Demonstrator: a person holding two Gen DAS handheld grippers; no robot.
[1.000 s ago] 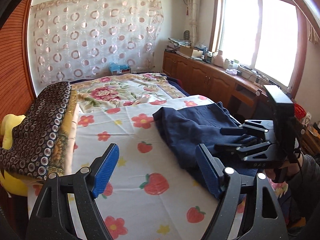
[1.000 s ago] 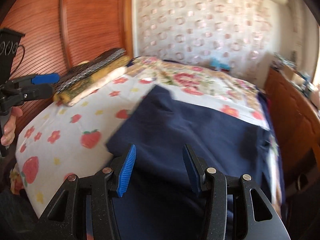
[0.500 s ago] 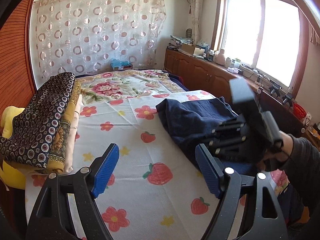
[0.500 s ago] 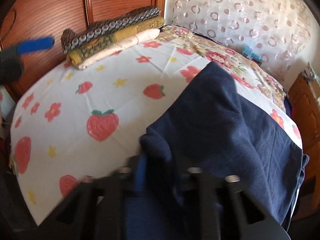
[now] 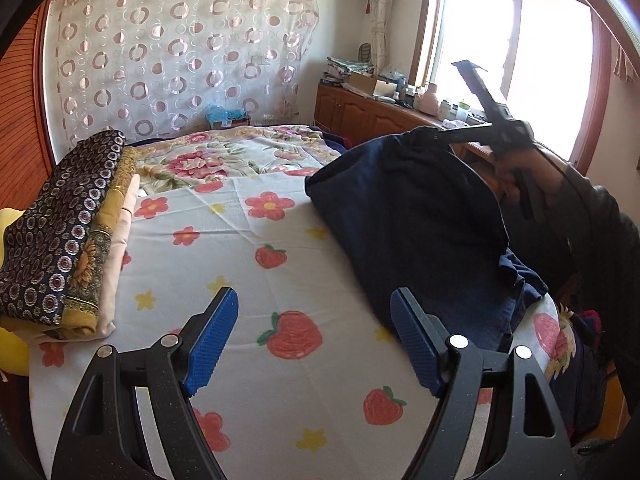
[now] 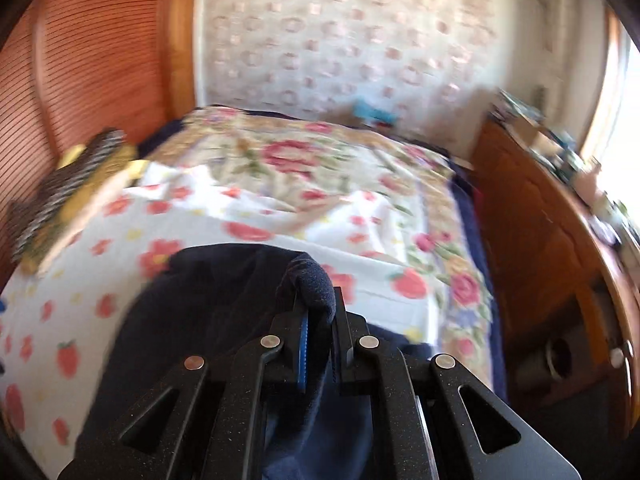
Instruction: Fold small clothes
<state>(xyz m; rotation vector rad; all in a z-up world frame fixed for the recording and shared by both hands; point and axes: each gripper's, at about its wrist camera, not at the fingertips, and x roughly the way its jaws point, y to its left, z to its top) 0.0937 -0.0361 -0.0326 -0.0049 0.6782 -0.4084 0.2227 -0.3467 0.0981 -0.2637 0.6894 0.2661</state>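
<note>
Grippers: two, left gripper (image 5: 314, 334) and right gripper (image 6: 320, 332).
Navy garment (image 5: 408, 216): one.
Folded cloths in stack (image 5: 60, 232): three, dark ring-patterned, mustard, cream.
Strawberry-print sheet (image 5: 248, 264): one.
Floral bedspread (image 5: 224, 156): one.
Window (image 5: 508, 60): one.
Yellow pillow (image 5: 12, 344): one.

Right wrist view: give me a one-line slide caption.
Right hand-held gripper shut on a fold of the navy garment, lifting it above the strawberry-print bedsheet.

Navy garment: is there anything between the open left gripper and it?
Nothing visible. The left gripper hangs open over bare strawberry-print sheet, and the navy garment, lifted by the right gripper, lies just beside its right finger.
</note>
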